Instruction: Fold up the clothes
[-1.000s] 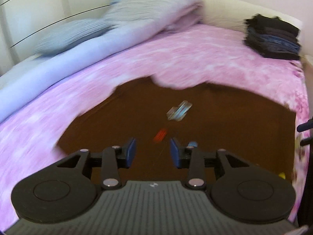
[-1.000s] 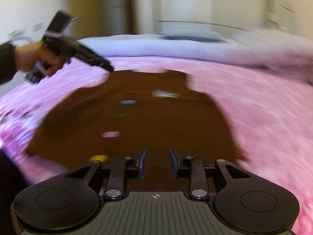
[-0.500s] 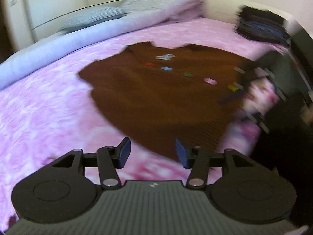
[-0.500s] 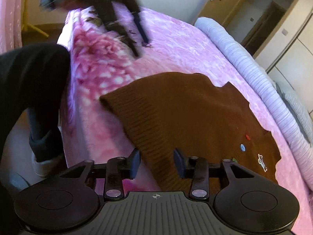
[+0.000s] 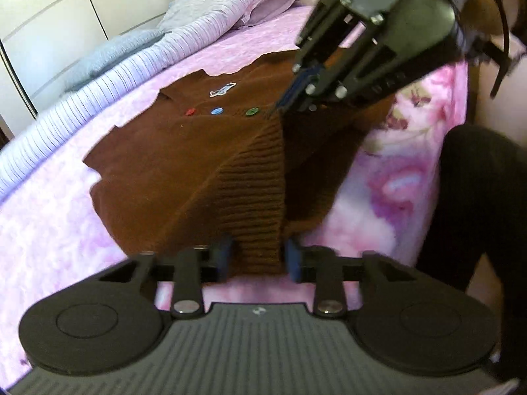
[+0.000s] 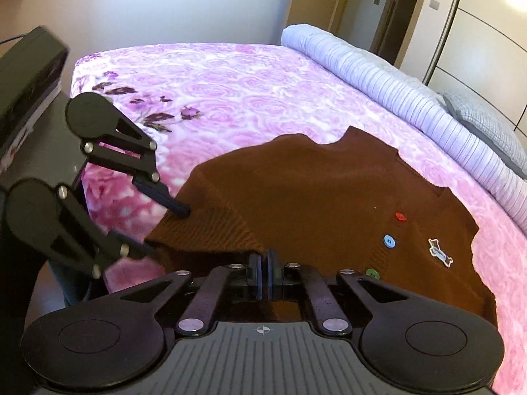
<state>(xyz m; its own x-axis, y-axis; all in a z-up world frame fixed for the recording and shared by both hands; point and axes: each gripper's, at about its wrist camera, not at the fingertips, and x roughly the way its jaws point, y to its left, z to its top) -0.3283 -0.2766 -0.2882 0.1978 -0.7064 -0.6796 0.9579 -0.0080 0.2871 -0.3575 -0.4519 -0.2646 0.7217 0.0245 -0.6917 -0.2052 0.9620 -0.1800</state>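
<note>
The left gripper is spread wide around the ribbed hem of the brown cardigan, which lies on the pink bedspread. The right gripper is pinched, apparently on the hem.

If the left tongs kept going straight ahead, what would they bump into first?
Most likely the brown cardigan: its ribbed hem already lies between the open left tongs. Farther along that line are the right tongs, though depth is hard to judge.
</note>
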